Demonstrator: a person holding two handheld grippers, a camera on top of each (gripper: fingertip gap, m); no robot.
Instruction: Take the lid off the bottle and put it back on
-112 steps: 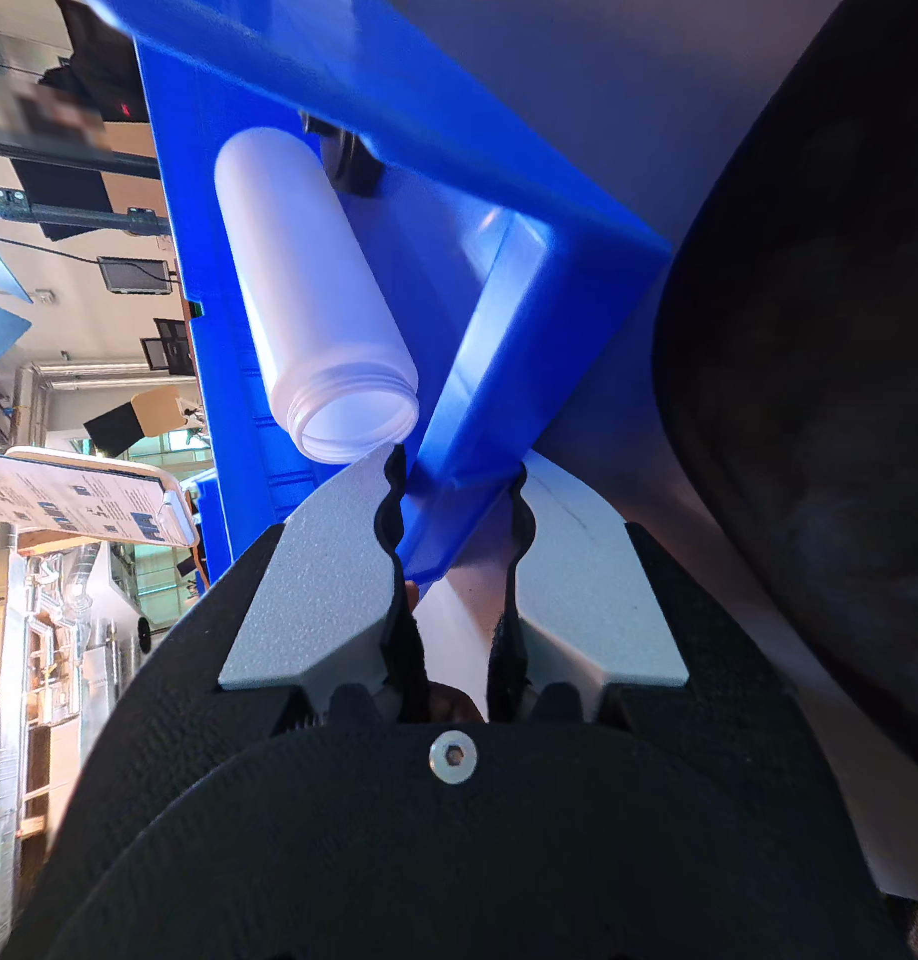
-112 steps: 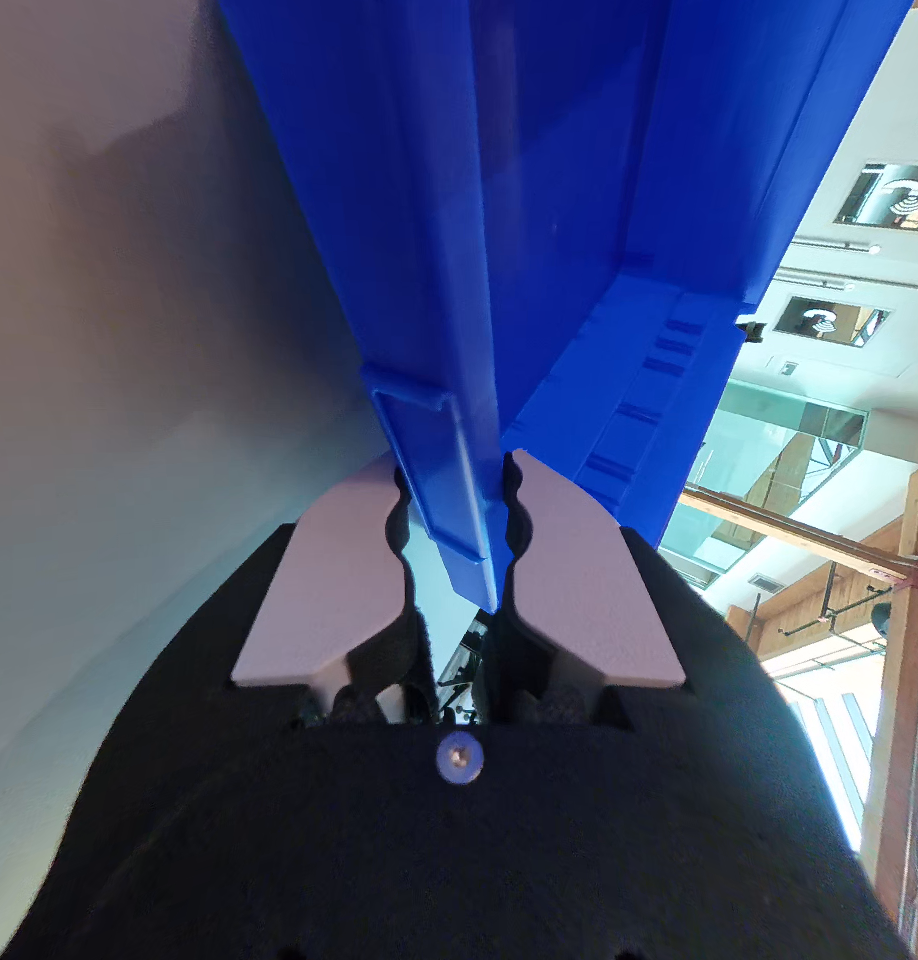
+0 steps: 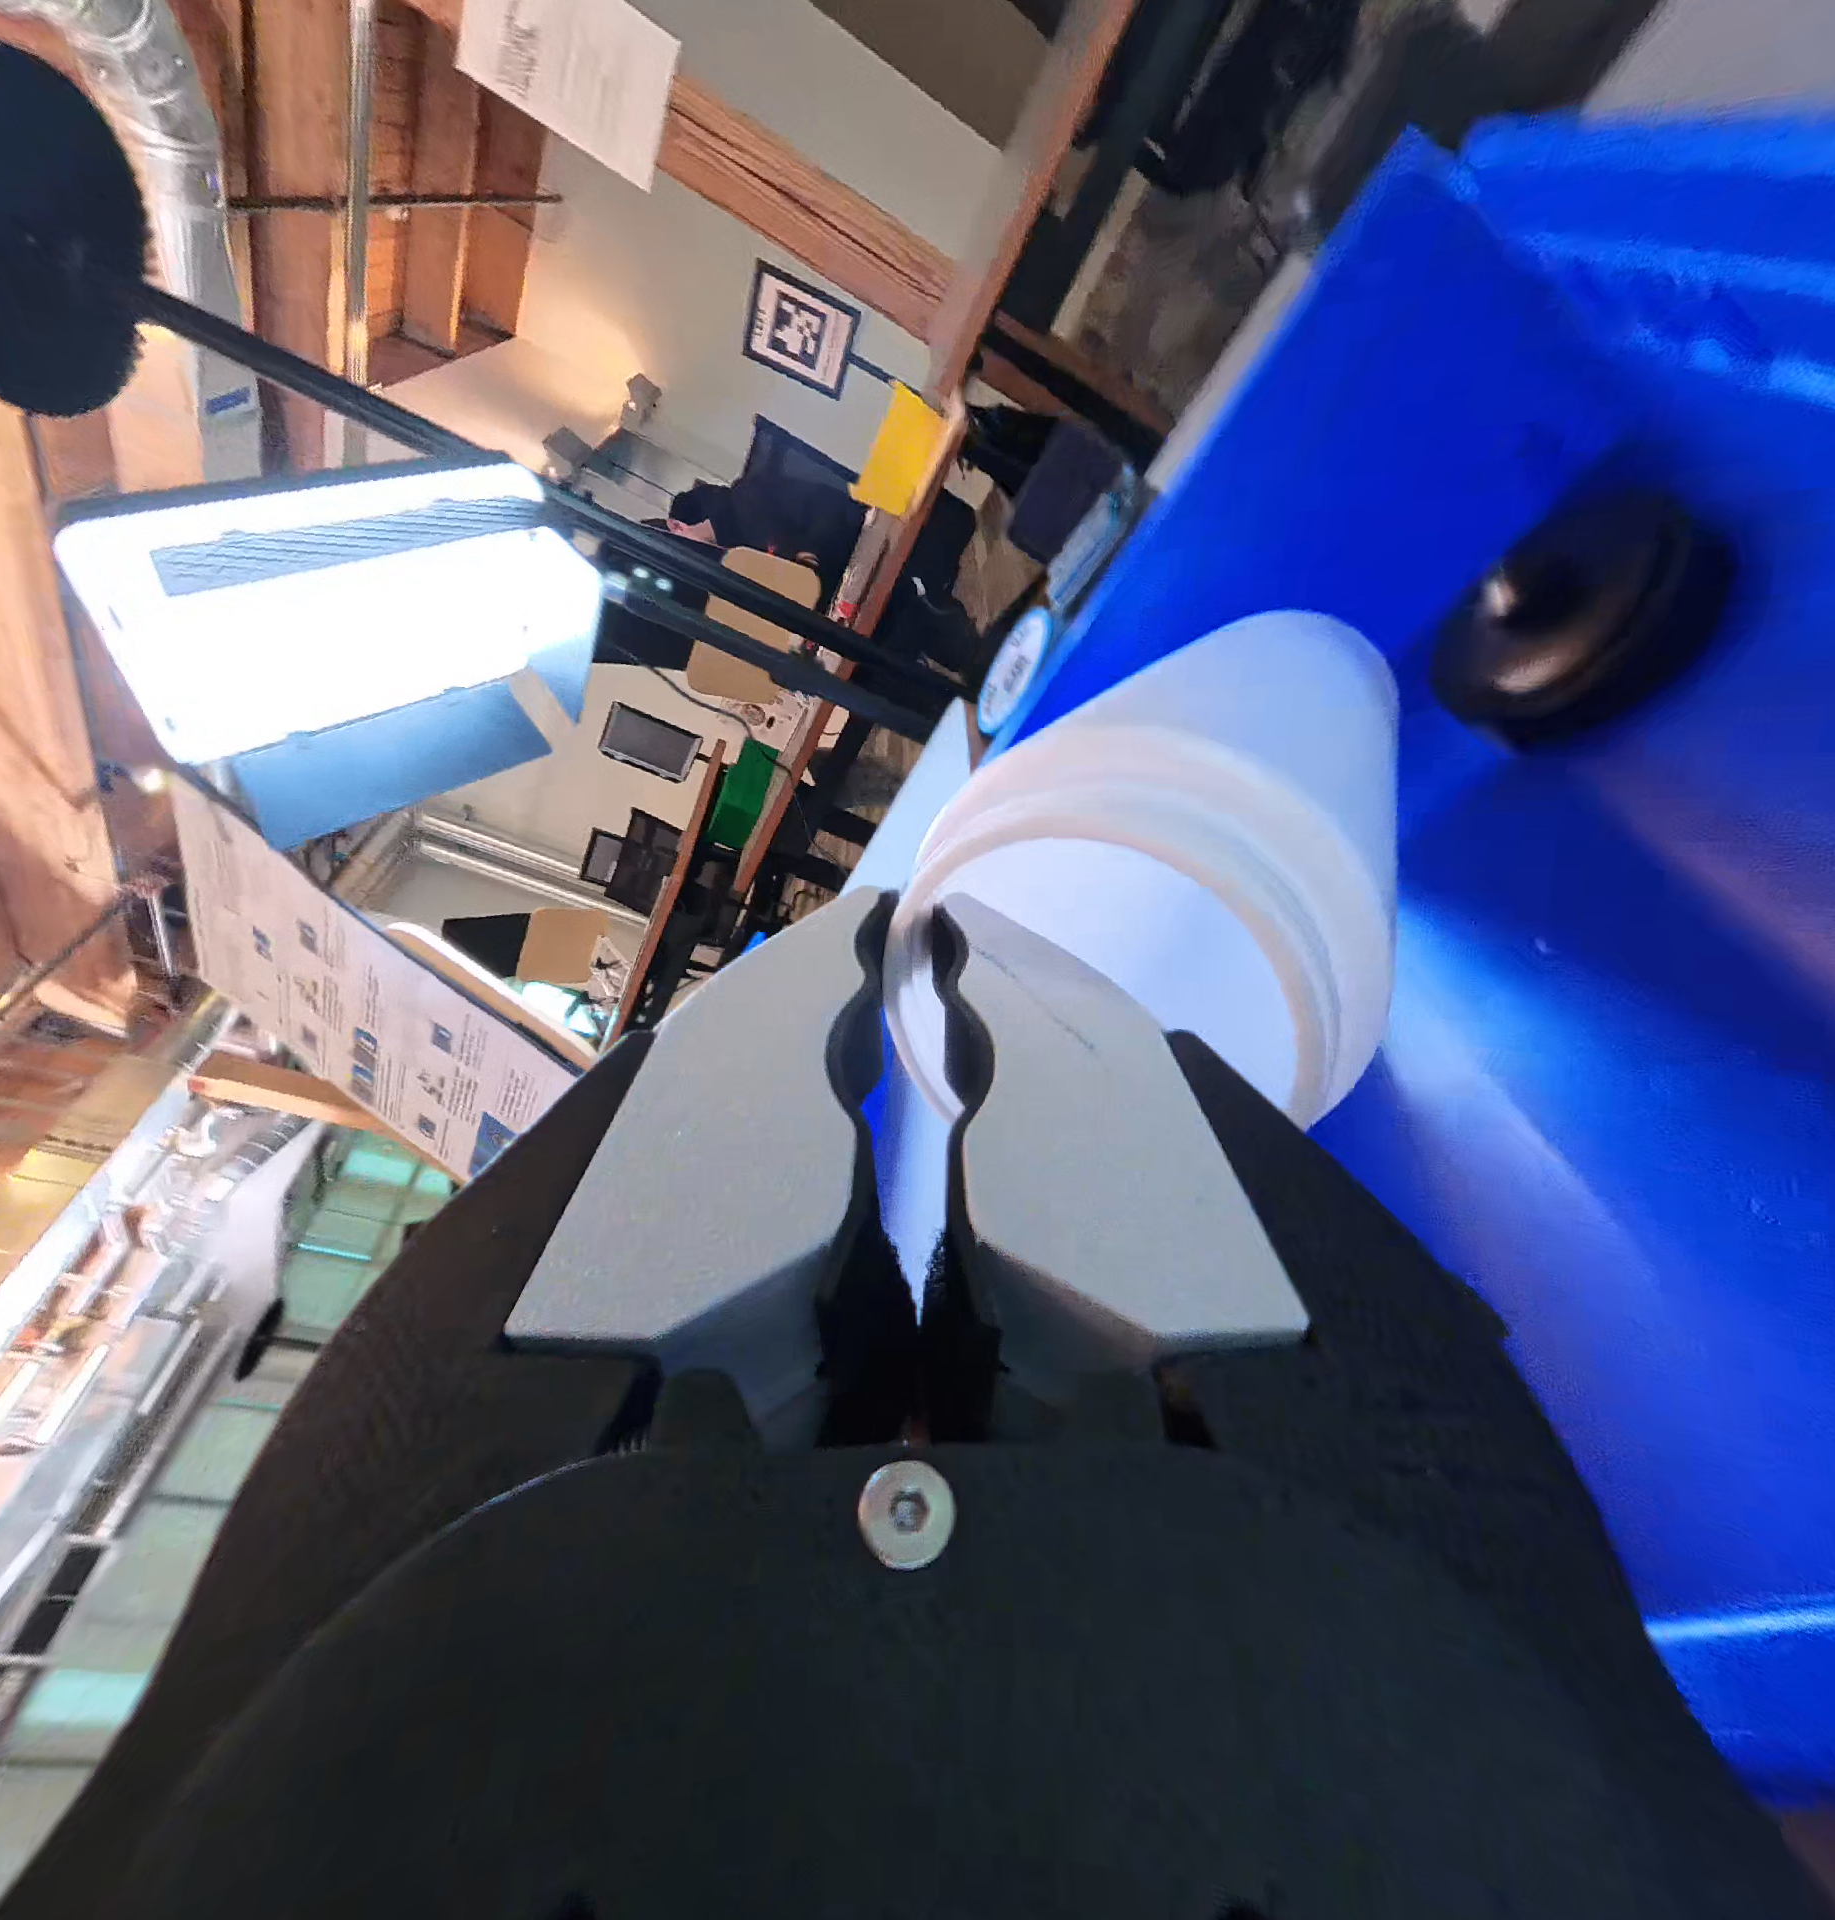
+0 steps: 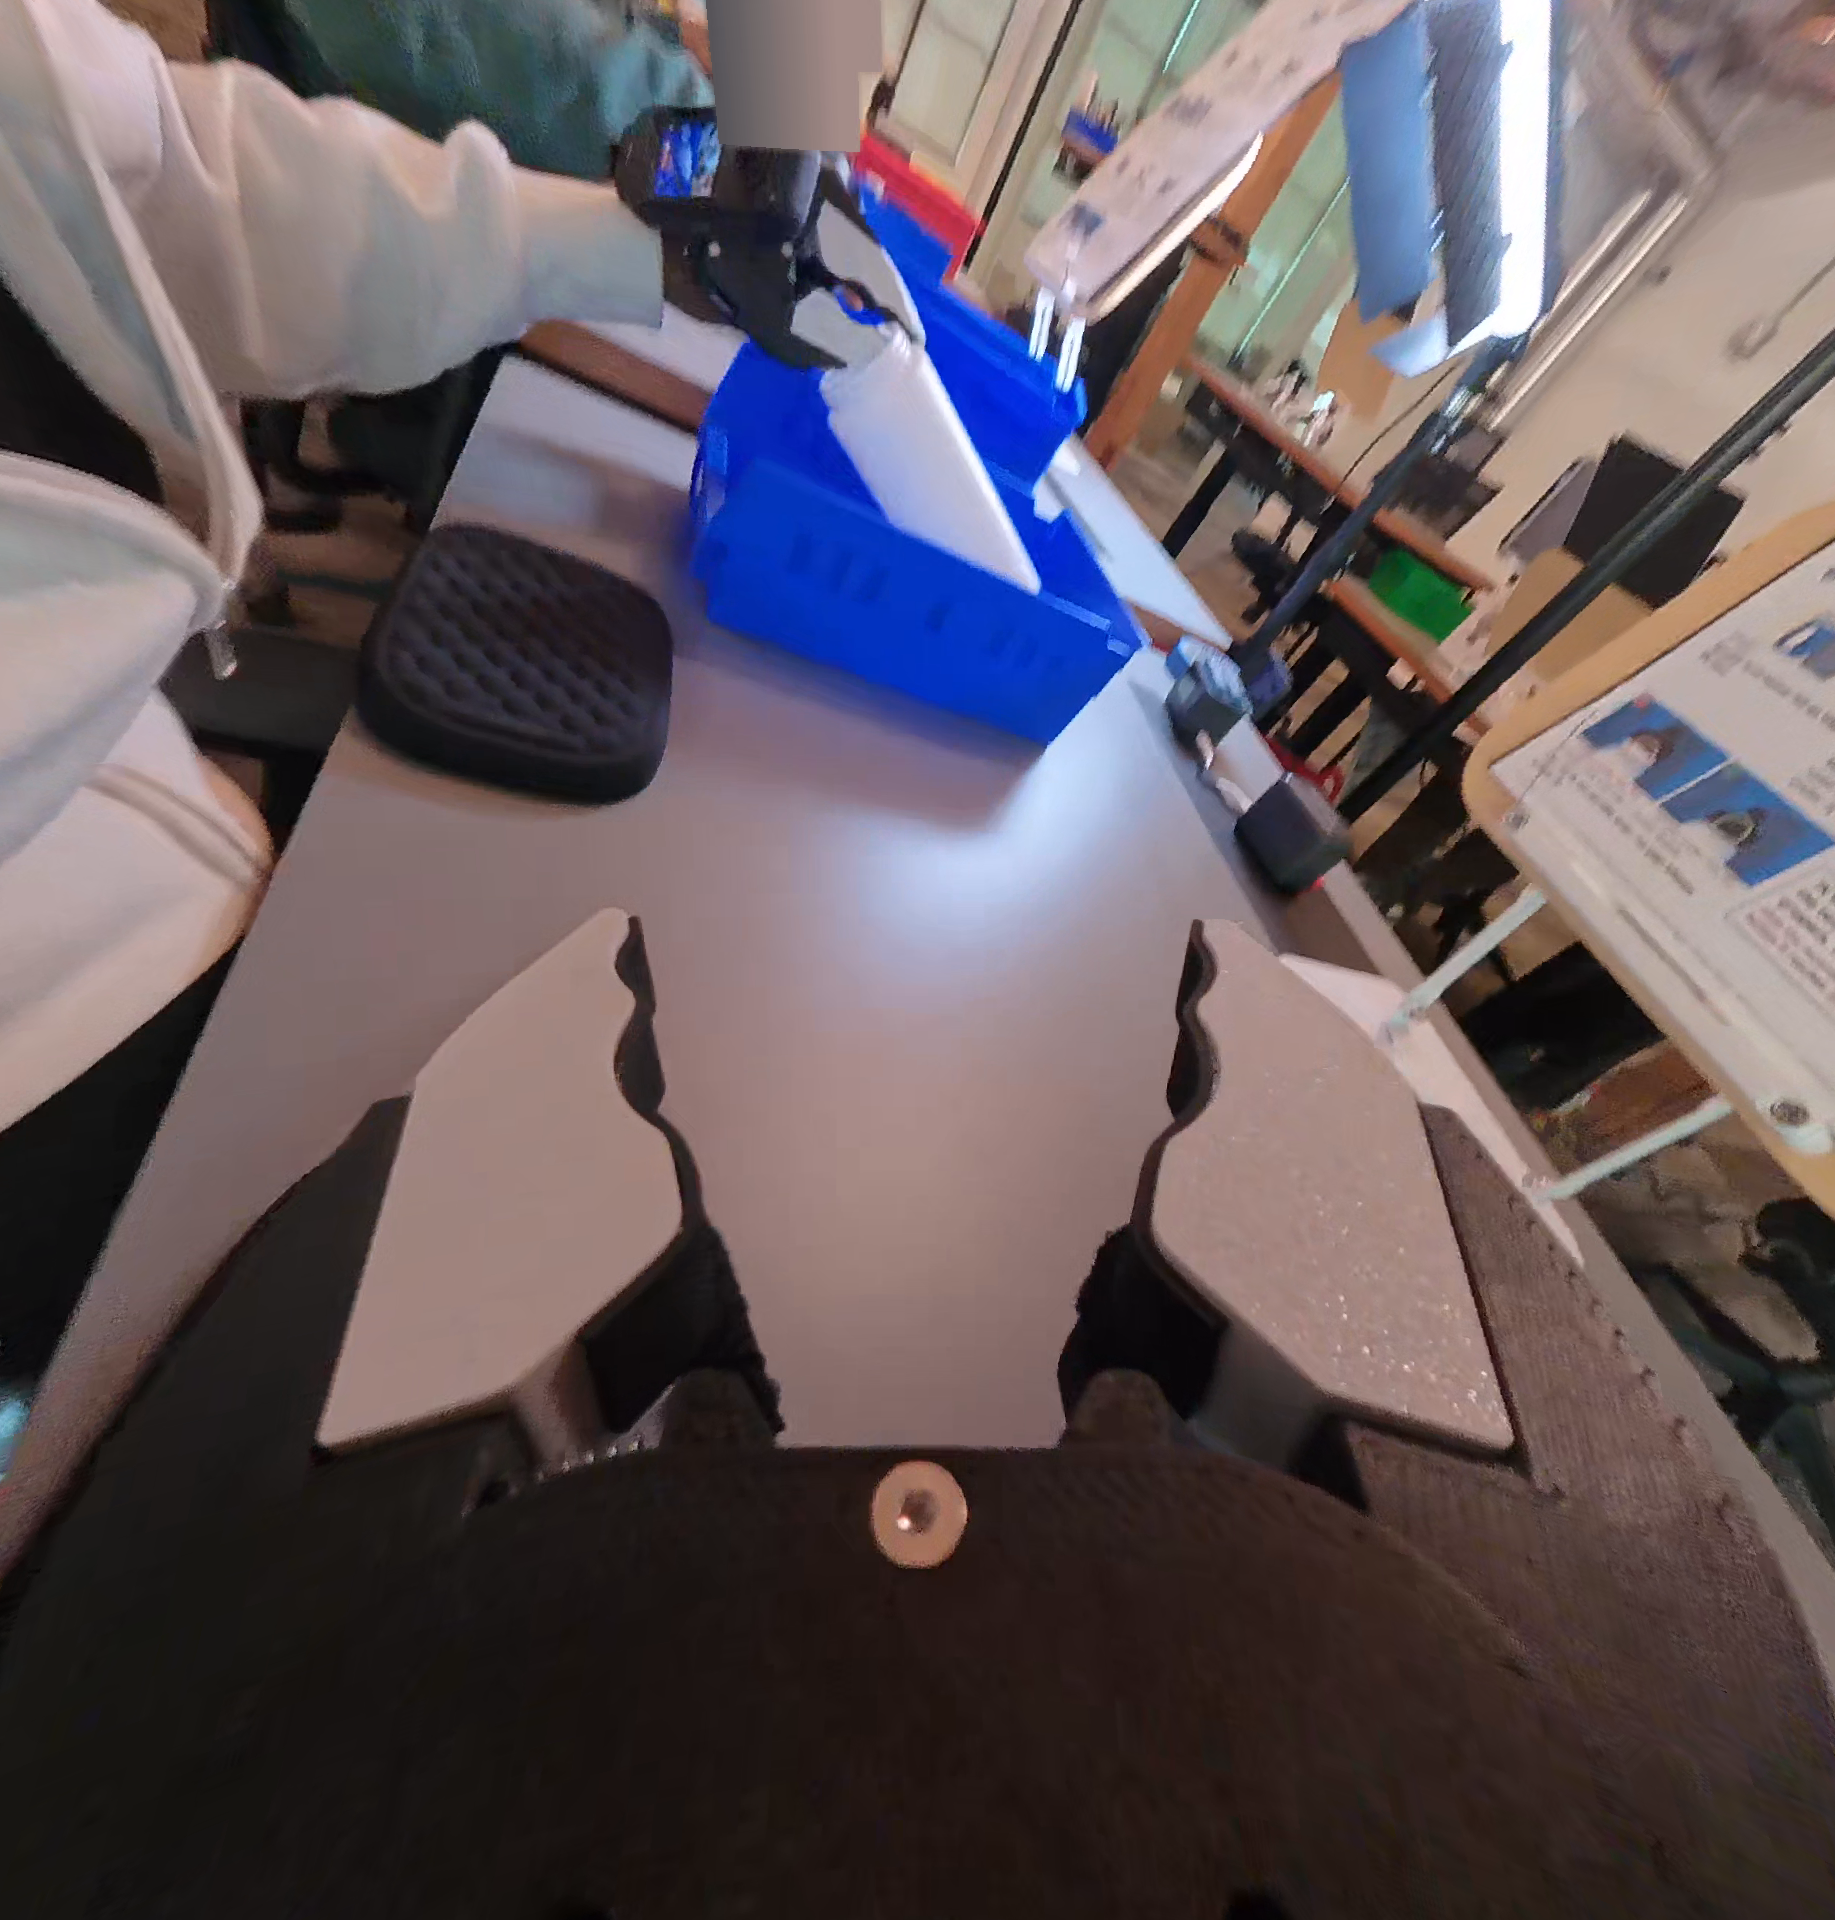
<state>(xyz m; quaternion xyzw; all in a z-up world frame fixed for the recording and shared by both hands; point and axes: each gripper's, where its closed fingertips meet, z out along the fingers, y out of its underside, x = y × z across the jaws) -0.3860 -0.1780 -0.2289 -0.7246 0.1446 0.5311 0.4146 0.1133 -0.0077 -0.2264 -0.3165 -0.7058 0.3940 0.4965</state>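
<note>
**Now the White Bottle Is Pinched at Its Open Mouth**

Right now the white bottle (image 3: pixel 1183 862) is held by its rim, and no lid is seen on it. Its screw rings are bare and its mouth is open. The bottle is tilted, with its bottom down inside the blue bin (image 3: pixel 1640 935). From the right wrist view, the bottle (image 4: pixel 923 468) is seen leaning up out of the blue bin (image 4: pixel 892 613), with its top end at the far gripper.

The left gripper (image 3: pixel 908 935) is clenched on the bottle's rim. One finger is set outside the rim and the other finger is set inside the mouth, so the thin wall is squeezed between them. A black round knob (image 3: pixel 1578 613) is seen on the bin wall, just beside the bottle.

The right gripper (image 4: pixel 913 956) is spread wide and nothing is held in it. Only the grey table (image 4: pixel 892 987) is seen between its fingers. It is kept well apart from the bin.

A black bumpy pad (image 4: pixel 518 665) is laid on the table near the bin. A white sleeve (image 4: pixel 352 249) is stretched toward the left gripper (image 4: pixel 799 312). A bright lamp (image 3: pixel 341 613) is hung above the table. A board with printed sheets (image 4: pixel 1723 810) is stood at the table's right edge.
</note>
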